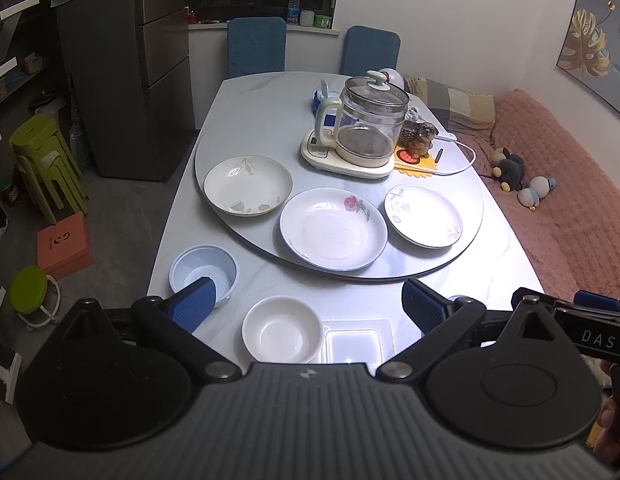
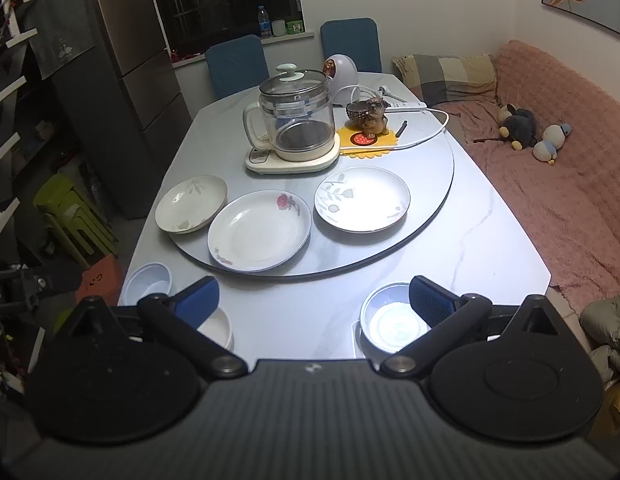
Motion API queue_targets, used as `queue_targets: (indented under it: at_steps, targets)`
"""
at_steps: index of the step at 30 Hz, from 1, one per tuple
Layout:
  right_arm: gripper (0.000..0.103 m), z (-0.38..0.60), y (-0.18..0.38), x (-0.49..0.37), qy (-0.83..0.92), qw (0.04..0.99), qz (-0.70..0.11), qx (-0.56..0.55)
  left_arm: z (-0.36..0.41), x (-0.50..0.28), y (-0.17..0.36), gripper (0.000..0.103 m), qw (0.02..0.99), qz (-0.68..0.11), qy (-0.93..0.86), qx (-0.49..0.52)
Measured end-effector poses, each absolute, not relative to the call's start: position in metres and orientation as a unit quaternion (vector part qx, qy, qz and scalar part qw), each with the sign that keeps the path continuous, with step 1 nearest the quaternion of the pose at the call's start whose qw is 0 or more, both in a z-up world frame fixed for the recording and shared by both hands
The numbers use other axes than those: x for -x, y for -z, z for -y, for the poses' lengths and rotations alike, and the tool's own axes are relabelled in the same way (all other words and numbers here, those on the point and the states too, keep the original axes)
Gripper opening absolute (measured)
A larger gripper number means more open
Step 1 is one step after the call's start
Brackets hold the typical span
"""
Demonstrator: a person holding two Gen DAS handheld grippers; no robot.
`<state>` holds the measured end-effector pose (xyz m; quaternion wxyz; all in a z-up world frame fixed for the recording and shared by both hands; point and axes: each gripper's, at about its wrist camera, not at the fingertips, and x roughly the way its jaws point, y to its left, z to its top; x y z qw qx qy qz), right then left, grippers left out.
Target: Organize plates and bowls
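Note:
Three plates lie on the turntable: a cream leaf plate, a rose plate, a grey-leaf plate. On the table's near edge stand a pale blue bowl, a white bowl, a square white dish and a blue-rimmed bowl. My left gripper is open and empty above the white bowl. My right gripper is open and empty, its right finger over the blue-rimmed bowl.
A glass kettle on its base, a dog figurine on a yellow mat and a power strip with cord stand at the turntable's back. Two blue chairs, a fridge, green stools, a pink sofa.

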<state>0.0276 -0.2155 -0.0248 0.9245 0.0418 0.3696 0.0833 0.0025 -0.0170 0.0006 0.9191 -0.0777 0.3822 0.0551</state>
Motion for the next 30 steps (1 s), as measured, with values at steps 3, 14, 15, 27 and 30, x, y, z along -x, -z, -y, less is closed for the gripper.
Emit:
queue_targets:
  at_steps: [3,14,15,27,30]
  targets:
    - [0.103,0.215,0.024,-0.026,-0.084,0.925,-0.368,-0.041,0.016,0.001,0.000,0.101,0.919,-0.381,-0.059,0.080]
    - [0.103,0.220,0.022,-0.020,-0.076,0.927,-0.362,-0.053,0.015,0.013,-0.003,0.101,0.921,-0.374,-0.072,0.087]
    - [0.103,0.220,0.022,-0.020,-0.075,0.927,-0.363,-0.053,0.015,0.015,-0.005,0.101,0.921,-0.373,-0.073,0.085]
    - [0.103,0.216,0.026,-0.009,-0.079,0.922,-0.378,-0.037,0.015,0.026,0.001,0.101,0.914,-0.390,-0.073,0.089]
    - [0.103,0.216,0.025,-0.009,-0.076,0.921,-0.380,-0.035,0.016,0.029,0.002,0.101,0.913,-0.393,-0.072,0.087]
